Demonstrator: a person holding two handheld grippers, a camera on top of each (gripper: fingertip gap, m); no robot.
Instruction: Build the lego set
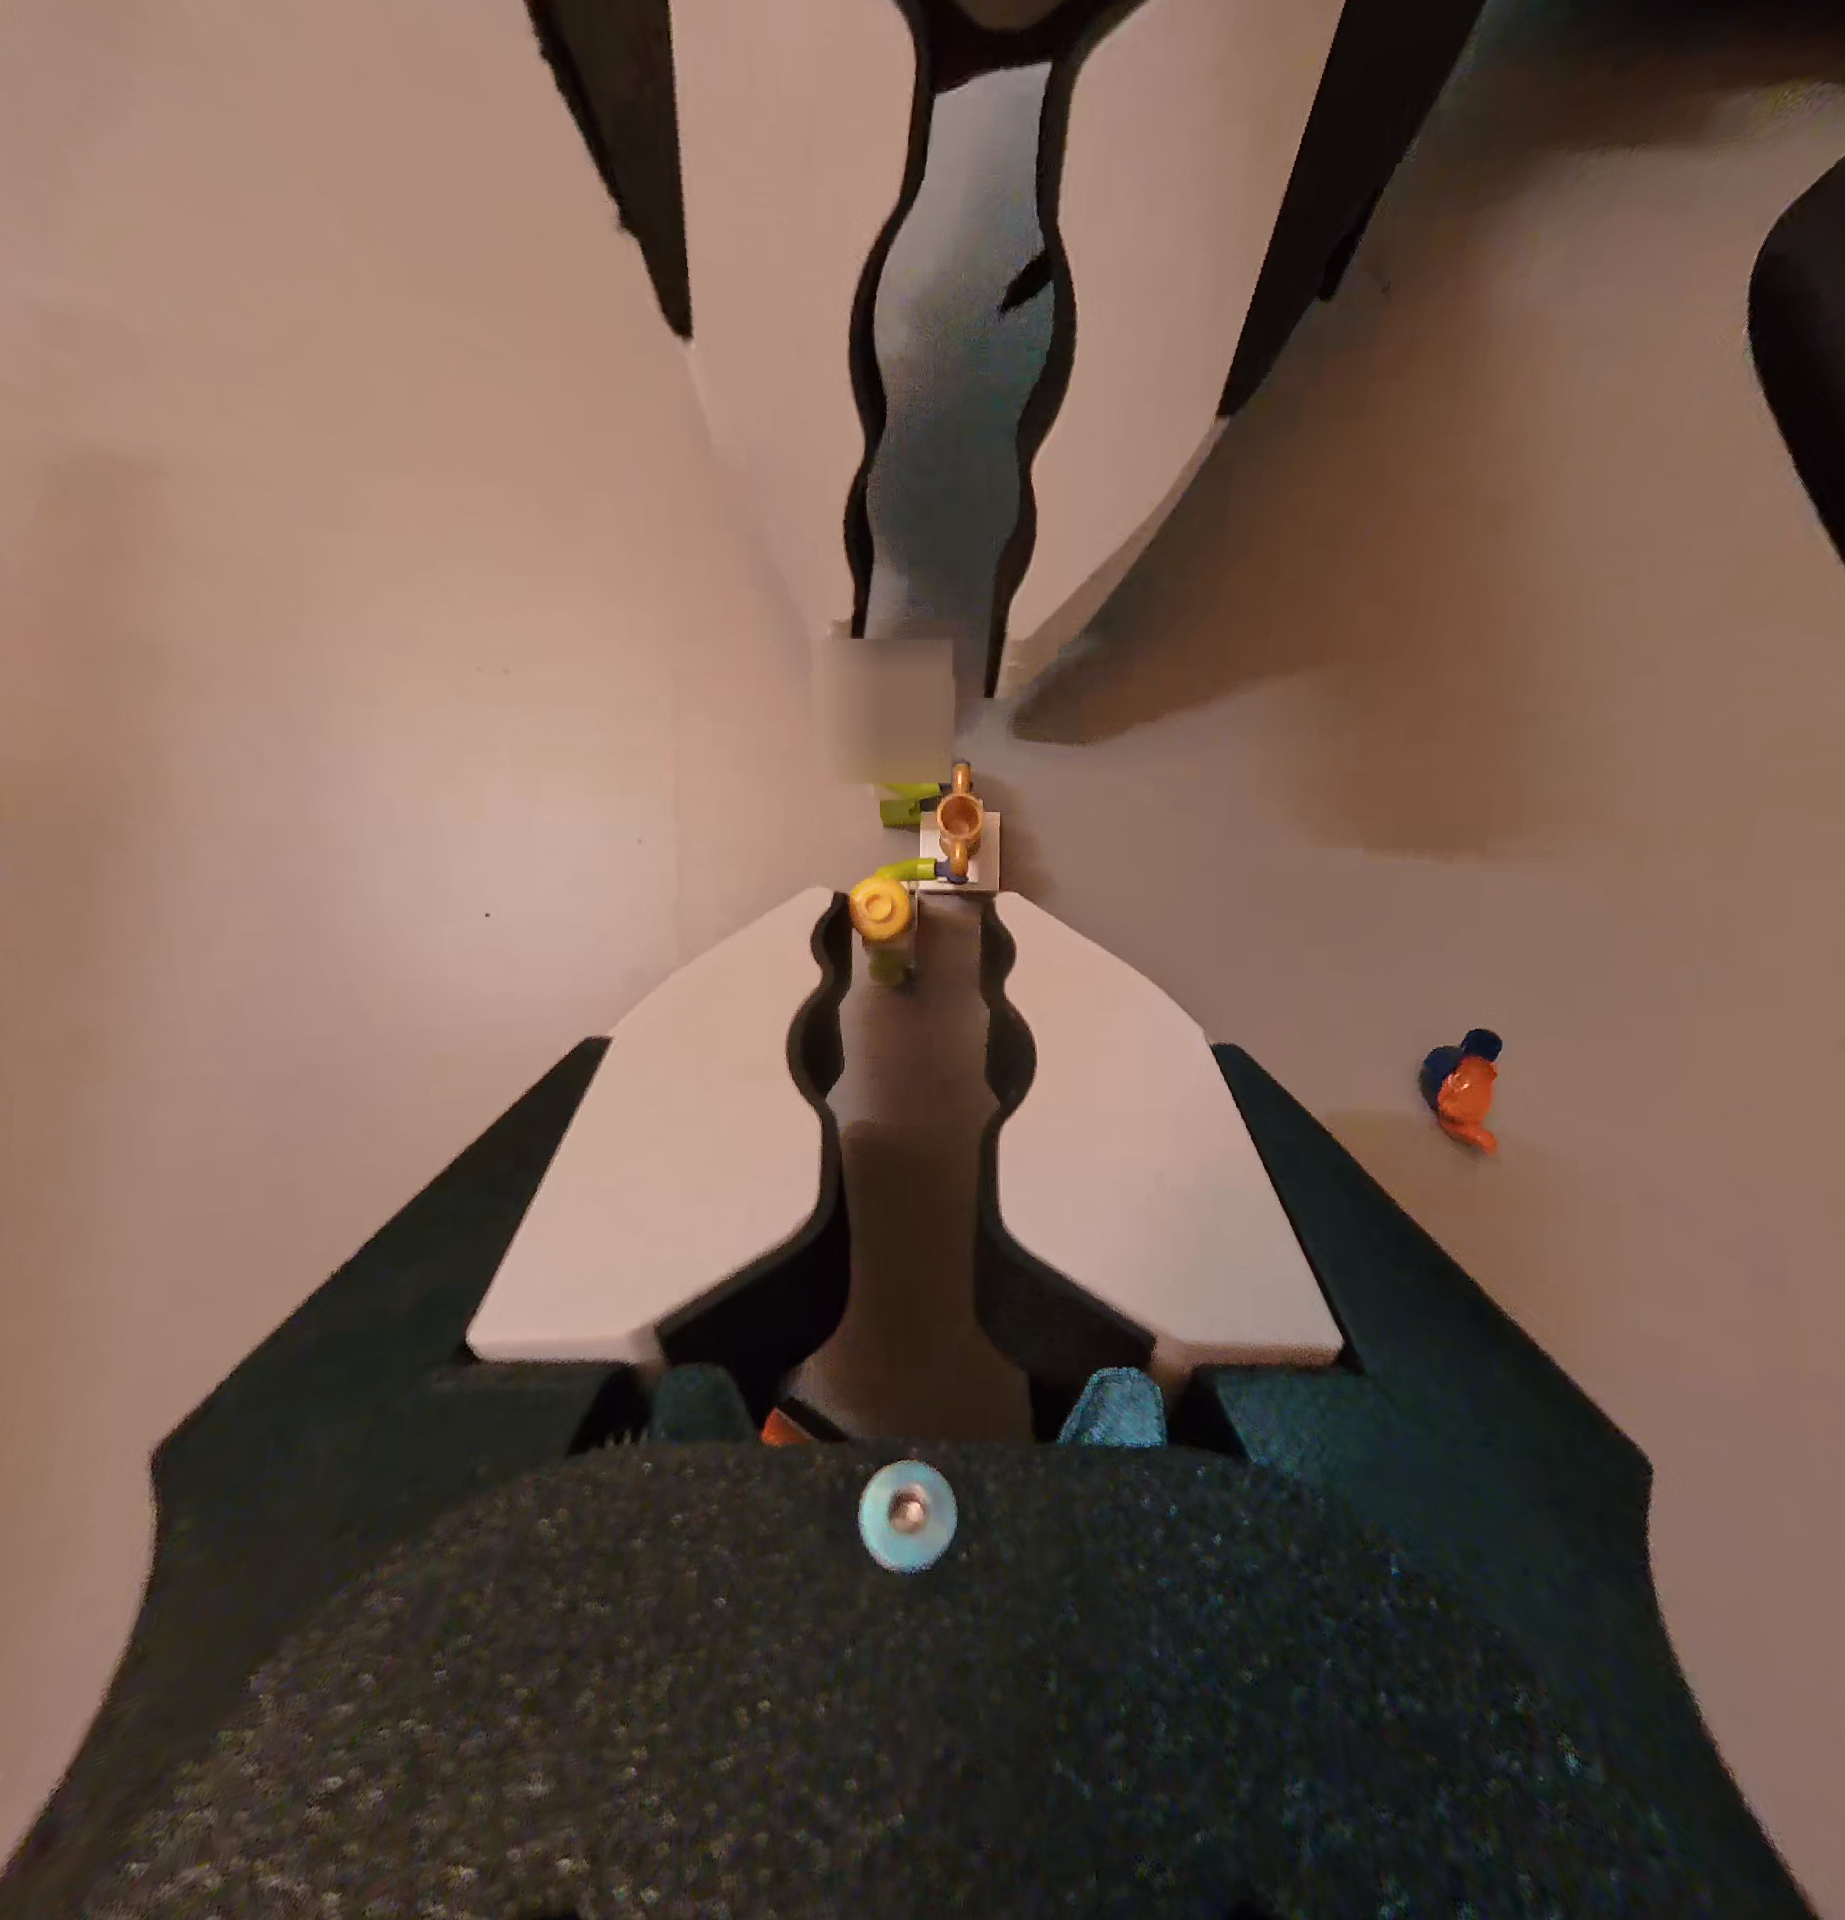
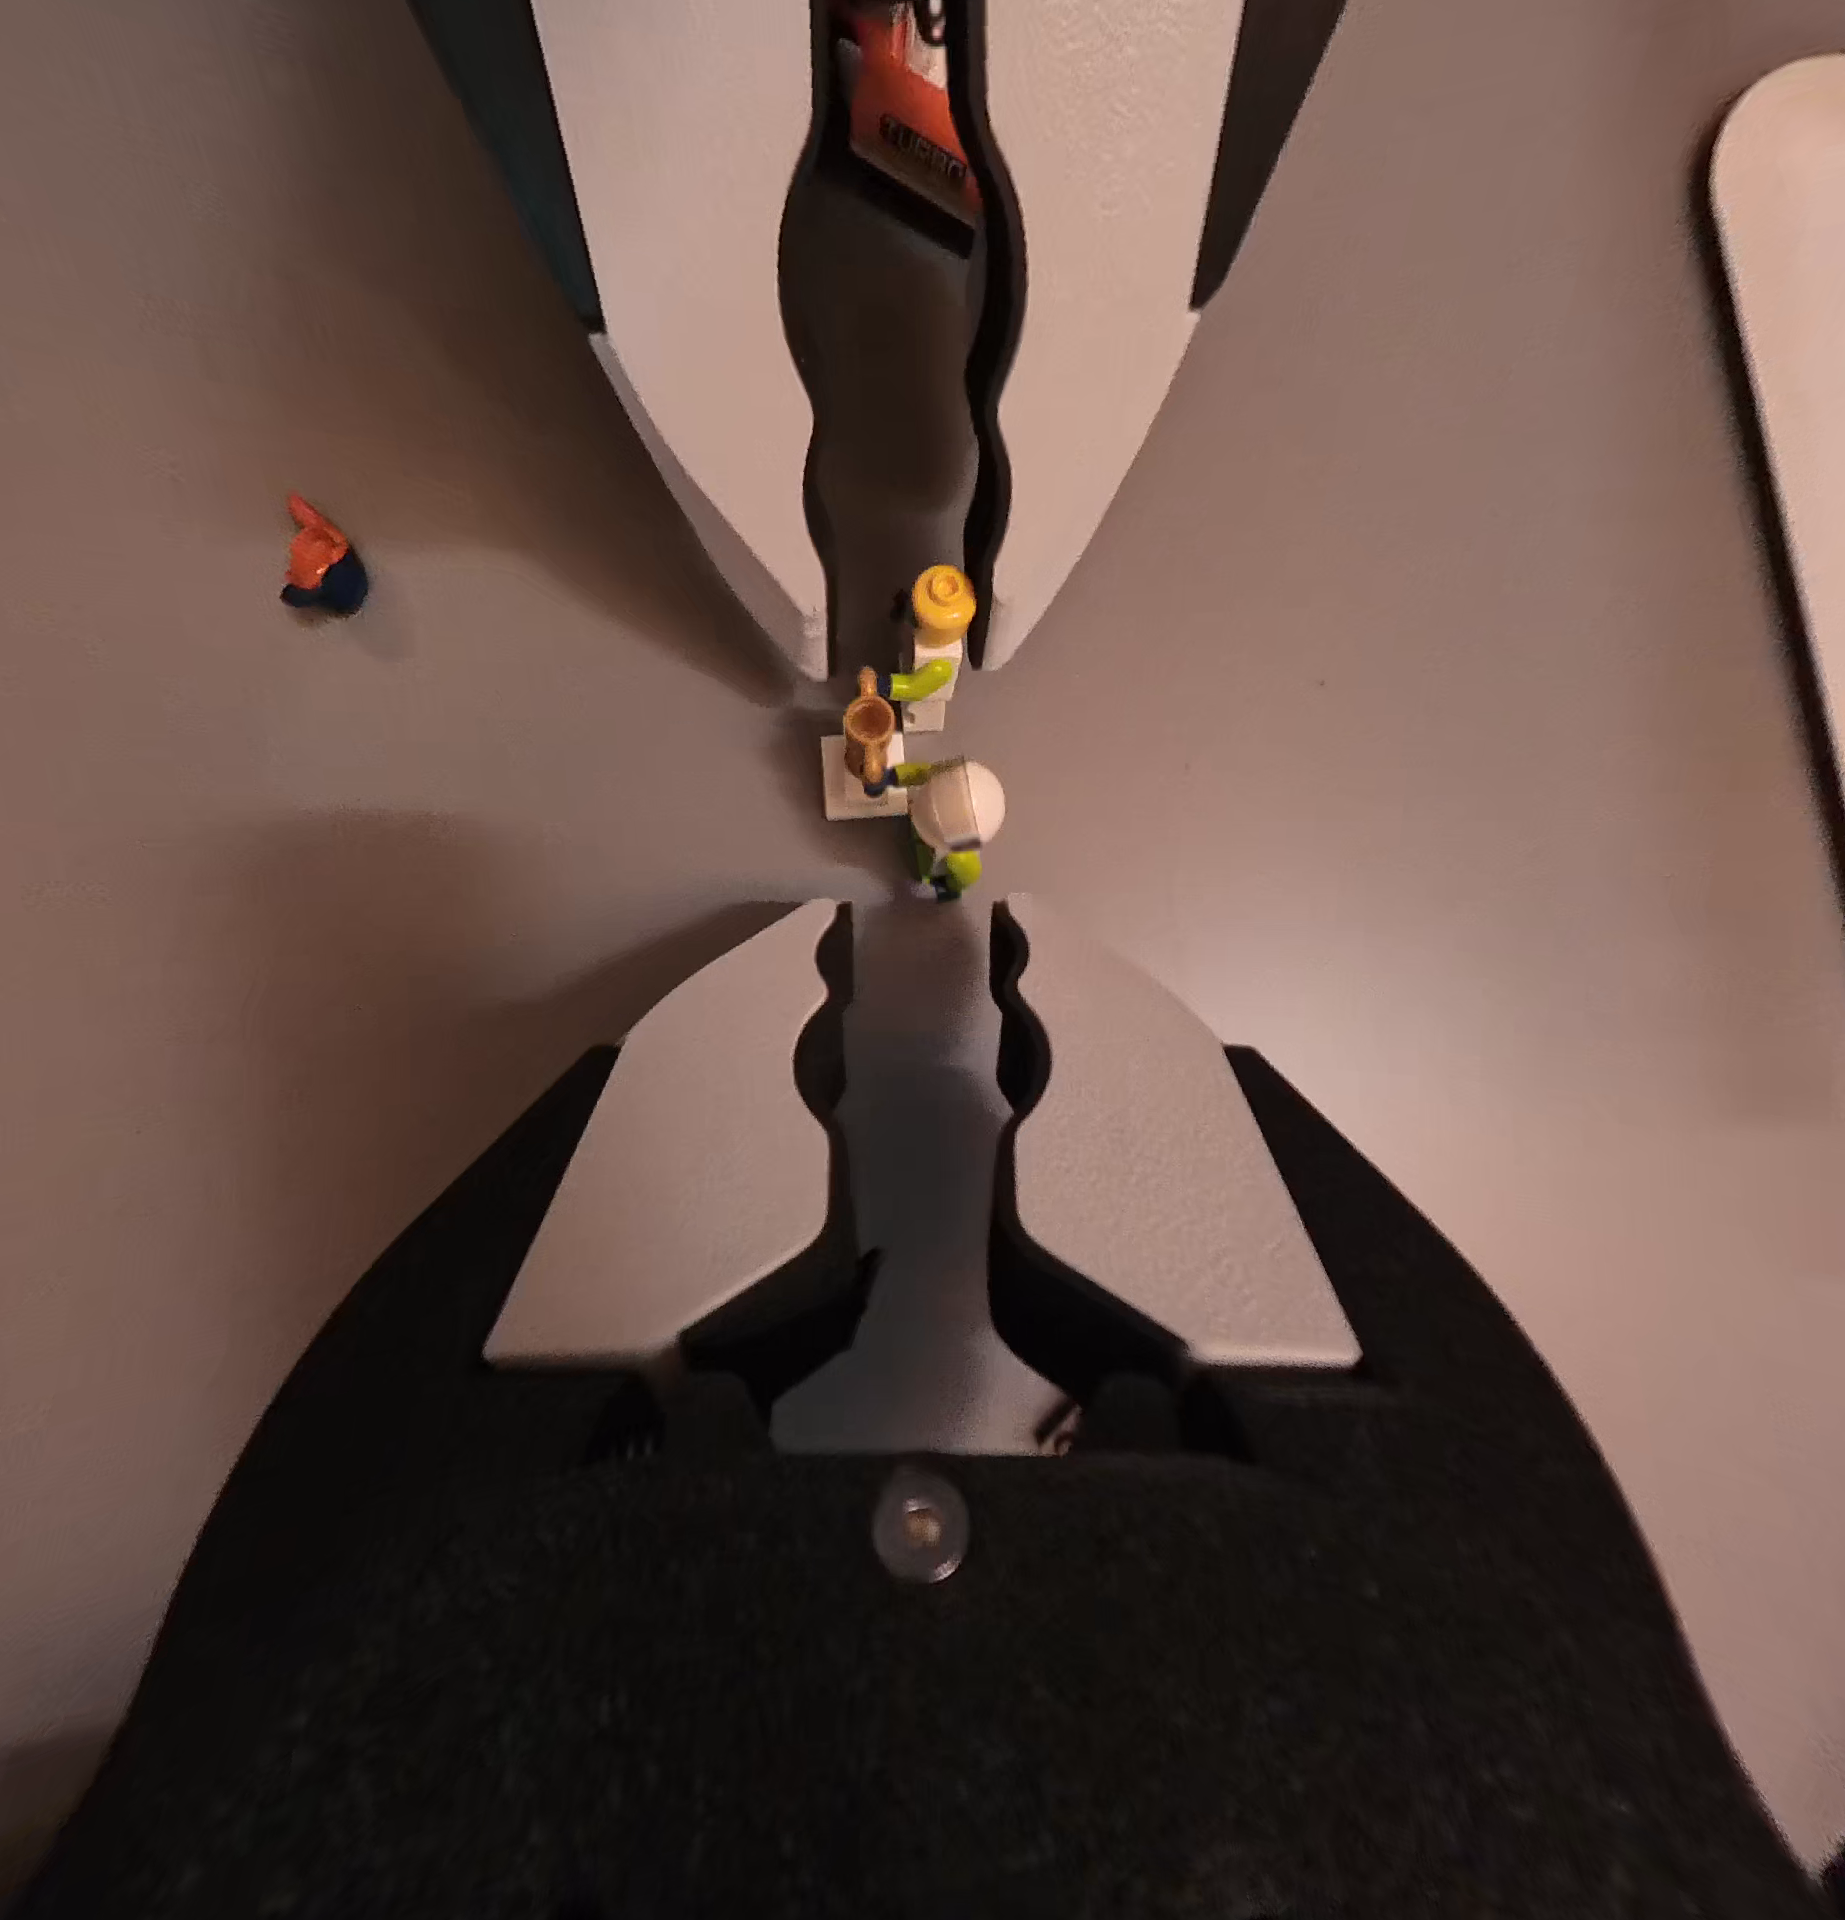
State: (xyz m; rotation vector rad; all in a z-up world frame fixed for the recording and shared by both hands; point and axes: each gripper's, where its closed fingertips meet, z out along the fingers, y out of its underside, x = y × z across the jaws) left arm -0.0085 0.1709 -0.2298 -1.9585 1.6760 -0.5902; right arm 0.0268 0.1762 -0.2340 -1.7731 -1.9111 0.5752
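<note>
Two minifigures stand on the table either side of a gold cup (image 1: 963,816) (image 2: 868,722) that sits on a small white tile (image 2: 845,800). One has a bare yellow head (image 1: 882,912) (image 2: 944,601) and lime arms. The other wears a white helmet (image 2: 959,805); its head is under a blur patch in the left wrist view. My left gripper (image 1: 913,914) (image 2: 902,660) is open, with its tips around the yellow-headed figure and a gap left. My right gripper (image 2: 918,914) (image 1: 923,655) is open, and the helmeted figure is just past its tips.
A small orange and dark blue lego piece (image 1: 1458,1086) (image 2: 320,561) lies alone on the table off to one side. A white flat object with a rounded corner (image 2: 1811,520) lies at the right edge. A dark rounded shape (image 1: 1832,364) is at the upper right. The left gripper's tips are roughly 4 cm from the right gripper's.
</note>
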